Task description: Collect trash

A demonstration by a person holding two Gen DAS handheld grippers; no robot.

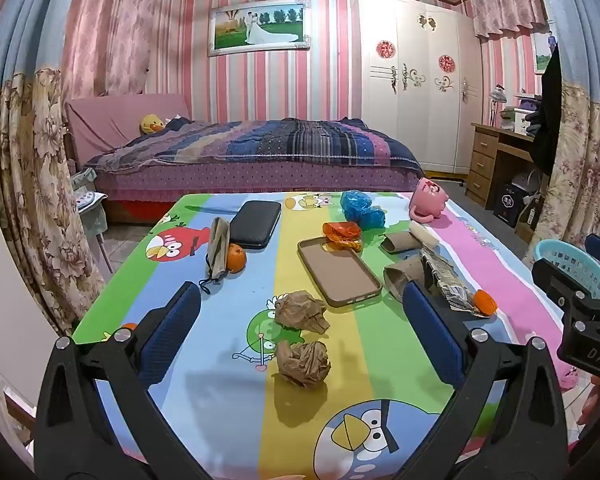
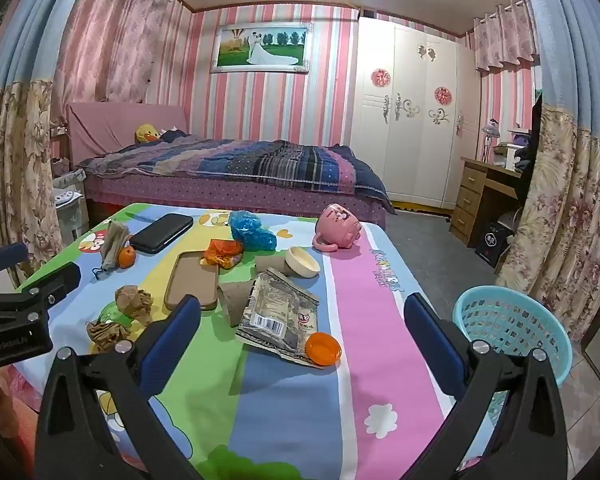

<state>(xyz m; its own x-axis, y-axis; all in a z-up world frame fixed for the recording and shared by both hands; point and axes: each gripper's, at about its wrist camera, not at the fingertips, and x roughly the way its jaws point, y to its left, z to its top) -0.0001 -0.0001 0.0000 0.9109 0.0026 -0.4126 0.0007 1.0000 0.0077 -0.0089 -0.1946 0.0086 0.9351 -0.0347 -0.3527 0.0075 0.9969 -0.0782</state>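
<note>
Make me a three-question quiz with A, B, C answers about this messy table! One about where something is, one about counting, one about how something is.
1. Where is the blue basket?
A. Beside the table's right edge
B. On the bed
C. On the black case

2. How many crumpled brown paper balls lie on the table?
A. One
B. Two
C. Five

3. How is the pink mug?
A. Standing upright
B. Tipped on its side
C. Held in a gripper

Answers:
1 A, it sits off the tablecloth, next to the pink stripe.
2 B, one ball lies behind the other.
3 B, its handle rests on the cloth and its mouth faces sideways.
</note>
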